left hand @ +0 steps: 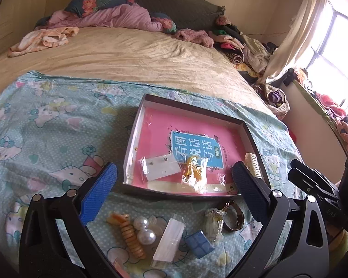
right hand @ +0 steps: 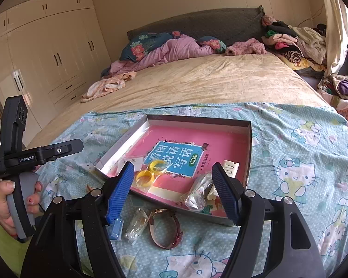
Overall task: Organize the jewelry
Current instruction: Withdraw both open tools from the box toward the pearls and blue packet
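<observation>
Both sets of tongs gaping apart and empty above the bed: left tongs (left hand: 174, 180), right tongs (right hand: 172, 185). Inside the shallow box (right hand: 249, 153), on its pink book: bagged yellow rings (right hand: 150, 173), an earring card (left hand: 161, 166), a white comb (right hand: 230, 166). Just outside the box's near edge: a watch (right hand: 165, 228), pearls (left hand: 143, 229), a blue cube (left hand: 199, 243).

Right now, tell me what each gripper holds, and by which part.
Nothing is held. The left gripper and the right gripper both stand open above the box, nothing between their pads.
</observation>
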`<state>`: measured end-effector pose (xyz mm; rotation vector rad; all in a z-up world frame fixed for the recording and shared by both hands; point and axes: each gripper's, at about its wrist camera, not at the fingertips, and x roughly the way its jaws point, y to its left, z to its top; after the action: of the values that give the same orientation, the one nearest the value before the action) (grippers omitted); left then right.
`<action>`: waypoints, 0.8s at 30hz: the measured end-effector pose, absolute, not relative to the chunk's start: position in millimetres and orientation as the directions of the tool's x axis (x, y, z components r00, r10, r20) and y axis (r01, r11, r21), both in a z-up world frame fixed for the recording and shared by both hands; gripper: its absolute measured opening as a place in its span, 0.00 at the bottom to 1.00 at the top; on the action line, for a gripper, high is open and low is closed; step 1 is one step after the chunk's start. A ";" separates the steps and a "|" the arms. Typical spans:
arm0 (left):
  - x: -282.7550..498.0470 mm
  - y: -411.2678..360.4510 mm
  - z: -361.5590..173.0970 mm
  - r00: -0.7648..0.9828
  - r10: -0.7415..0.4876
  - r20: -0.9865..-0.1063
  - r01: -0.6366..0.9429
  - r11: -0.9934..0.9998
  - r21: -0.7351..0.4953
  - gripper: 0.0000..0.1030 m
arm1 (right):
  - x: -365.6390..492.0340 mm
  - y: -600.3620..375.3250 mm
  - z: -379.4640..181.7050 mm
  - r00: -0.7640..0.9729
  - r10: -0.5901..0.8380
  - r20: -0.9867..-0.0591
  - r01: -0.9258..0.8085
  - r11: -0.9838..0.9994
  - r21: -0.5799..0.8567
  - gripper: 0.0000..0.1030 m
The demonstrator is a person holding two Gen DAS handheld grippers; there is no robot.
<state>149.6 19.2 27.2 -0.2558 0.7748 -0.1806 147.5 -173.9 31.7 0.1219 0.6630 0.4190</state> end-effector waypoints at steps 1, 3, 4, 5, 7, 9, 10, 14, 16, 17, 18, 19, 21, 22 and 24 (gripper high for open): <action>147.0 20.3 28.9 0.705 -0.251 -0.663 0.064 0.954 -0.292 0.91 | 146.0 -173.8 34.0 0.711 0.415 -0.567 -0.339 0.910 0.240 0.66; 142.8 22.5 33.7 0.712 -0.249 -0.656 0.063 0.954 -0.293 0.91 | 142.2 -173.2 38.8 0.717 0.416 -0.559 -0.343 0.909 0.237 0.66; 140.0 23.8 36.0 0.717 -0.247 -0.652 0.062 0.954 -0.293 0.91 | 140.9 -173.3 40.2 0.720 0.417 -0.555 -0.344 0.909 0.236 0.66; 138.9 24.7 37.0 0.719 -0.245 -0.650 0.061 0.954 -0.293 0.91 | 139.5 -172.6 41.5 0.721 0.417 -0.553 -0.346 0.908 0.235 0.66; 133.7 28.3 41.0 0.727 -0.238 -0.644 0.056 0.955 -0.291 0.91 | 136.0 -171.8 45.9 0.725 0.420 -0.546 -0.351 0.907 0.232 0.66; 128.8 31.0 43.9 0.734 -0.229 -0.639 0.049 0.957 -0.287 0.91 | 131.7 -170.4 49.9 0.726 0.426 -0.540 -0.359 0.904 0.231 0.66; 126.6 32.1 45.0 0.737 -0.226 -0.637 0.048 0.957 -0.285 0.91 | 129.7 -170.4 51.1 0.727 0.428 -0.537 -0.363 0.903 0.229 0.66; 115.4 35.4 49.7 0.747 -0.209 -0.631 0.043 0.962 -0.268 0.91 | 122.0 -167.2 57.8 0.728 0.435 -0.531 -0.379 0.899 0.217 0.66; 110.1 35.4 50.7 0.750 -0.200 -0.631 0.042 0.966 -0.256 0.91 | 117.5 -165.1 60.4 0.727 0.439 -0.528 -0.388 0.897 0.212 0.66; 107.0 35.3 51.2 0.751 -0.196 -0.631 0.041 0.967 -0.252 0.91 | 116.1 -164.2 60.7 0.726 0.441 -0.528 -0.391 0.896 0.210 0.66; 105.1 35.2 51.5 0.752 -0.193 -0.630 0.041 0.968 -0.248 0.91 | 114.2 -163.5 61.7 0.724 0.444 -0.528 -0.395 0.894 0.209 0.66; 103.0 35.4 51.5 0.753 -0.189 -0.631 0.039 0.969 -0.244 0.91 | 113.1 -162.8 62.1 0.723 0.446 -0.529 -0.399 0.893 0.208 0.66; 97.8 35.7 50.8 0.753 -0.186 -0.631 0.040 0.970 -0.239 0.91 | 109.5 -161.2 62.7 0.721 0.448 -0.529 -0.404 0.892 0.204 0.66; 95.5 36.1 50.1 0.753 -0.183 -0.632 0.039 0.971 -0.235 0.91 | 109.0 -161.2 62.7 0.719 0.450 -0.530 -0.406 0.891 0.204 0.66; 92.6 36.7 49.2 0.753 -0.177 -0.633 0.036 0.973 -0.229 0.91 | 106.1 -159.8 62.2 0.715 0.453 -0.533 -0.412 0.888 0.203 0.66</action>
<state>92.6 36.7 49.2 -0.2077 0.7092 -0.1172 106.1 -159.8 62.2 0.0714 0.6085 0.4797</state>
